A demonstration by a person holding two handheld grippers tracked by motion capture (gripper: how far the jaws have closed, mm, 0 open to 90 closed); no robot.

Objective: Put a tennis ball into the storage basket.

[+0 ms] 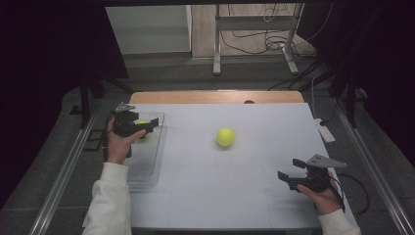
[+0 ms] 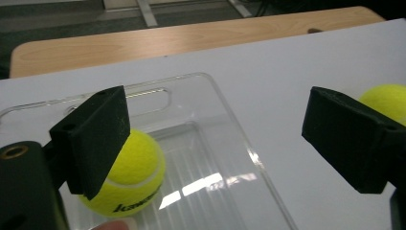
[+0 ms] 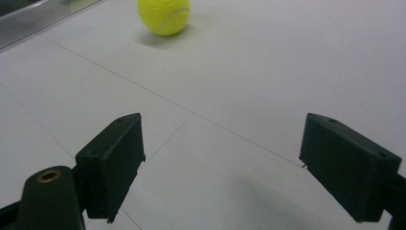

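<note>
L gripper (image 1: 147, 124) jaws apart, nothing clamped, above tennis ball (image 2: 128, 175) in clear tray (image 2: 225, 139), far left. 2nd ball (image 1: 225, 136) mid-table, far-left of R gripper (image 1: 289, 173), also apart, empty.

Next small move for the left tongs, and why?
Probably lift the left tongs clear of the clear tray and swing toward the loose tennis ball mid-table. One tennis ball already lies in the tray, the jaws stand open with nothing between them, and the right tongs sit idle and open.
</note>
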